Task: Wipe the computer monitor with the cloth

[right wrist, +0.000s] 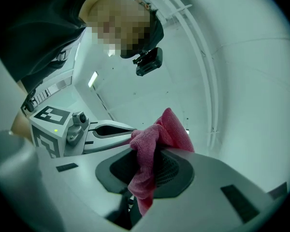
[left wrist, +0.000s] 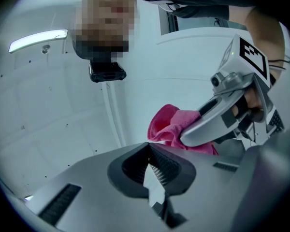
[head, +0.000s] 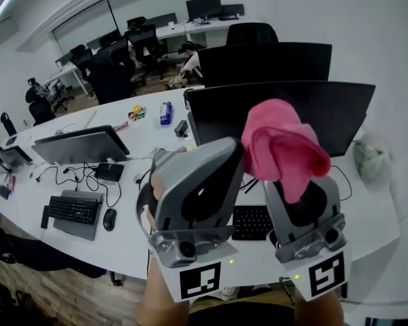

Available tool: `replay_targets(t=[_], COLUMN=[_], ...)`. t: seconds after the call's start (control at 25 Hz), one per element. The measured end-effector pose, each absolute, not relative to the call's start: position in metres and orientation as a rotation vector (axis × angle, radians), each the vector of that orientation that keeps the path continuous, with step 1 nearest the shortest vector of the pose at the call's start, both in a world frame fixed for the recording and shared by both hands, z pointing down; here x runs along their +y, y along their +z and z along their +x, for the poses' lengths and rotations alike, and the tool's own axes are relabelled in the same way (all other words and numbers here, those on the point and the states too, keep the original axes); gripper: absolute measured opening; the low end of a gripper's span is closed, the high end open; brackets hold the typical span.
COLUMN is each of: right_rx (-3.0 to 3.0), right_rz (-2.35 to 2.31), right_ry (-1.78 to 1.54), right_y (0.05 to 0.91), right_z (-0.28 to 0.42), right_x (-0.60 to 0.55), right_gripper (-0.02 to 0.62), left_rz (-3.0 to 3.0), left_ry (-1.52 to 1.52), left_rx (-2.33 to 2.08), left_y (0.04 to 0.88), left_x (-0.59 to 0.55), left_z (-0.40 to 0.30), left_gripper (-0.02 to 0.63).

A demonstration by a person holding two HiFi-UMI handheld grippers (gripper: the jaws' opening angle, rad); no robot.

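Both grippers are raised close to the head camera, above the white desk (head: 143, 236). My right gripper (head: 294, 182) is shut on a pink cloth (head: 282, 148), which bunches above its jaws and hangs between them (right wrist: 144, 166). To its left, my left gripper (head: 226, 148) has its jaws together with nothing in them, and its pads (left wrist: 159, 170) meet. Behind the grippers stands a dark computer monitor (head: 343, 111), with a second monitor (head: 265, 60) behind that one. In the left gripper view the right gripper (left wrist: 217, 122) and the cloth (left wrist: 166, 127) show side on. The right gripper view shows the left gripper (right wrist: 106, 132).
A black keyboard (head: 253, 221) lies under the grippers. At the left are a laptop (head: 81, 145), another keyboard (head: 73, 210), a mouse (head: 109, 219) and cables. A blue bottle (head: 165, 112) and a plastic bag (head: 371, 158) stand on the desk. Office chairs and a seated person (head: 189, 58) are farther back.
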State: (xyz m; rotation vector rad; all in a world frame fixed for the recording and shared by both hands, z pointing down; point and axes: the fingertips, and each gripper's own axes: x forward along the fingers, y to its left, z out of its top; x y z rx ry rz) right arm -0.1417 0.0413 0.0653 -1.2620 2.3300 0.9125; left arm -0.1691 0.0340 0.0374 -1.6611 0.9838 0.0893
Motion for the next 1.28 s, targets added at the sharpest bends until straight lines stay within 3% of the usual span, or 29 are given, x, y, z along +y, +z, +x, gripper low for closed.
replay_targets(t=[0.76, 1.28], right_rx=[2.436, 2.471], right_rz=[-0.933, -0.996], right_ry=[0.735, 0.679], right_y=[0.086, 0.084], right_z=[-0.116, -0.182], right_x=[-0.008, -0.085], right_gripper=[0.064, 0.064], left_rz=[-1.618, -1.635], left_ry=[-0.087, -0.055], left_rx=[1.219, 1.178], left_y=[0.063, 0.068], left_x=[-0.014, -0.083], left_z=[-0.140, -0.196], left_gripper=[0.005, 0.006])
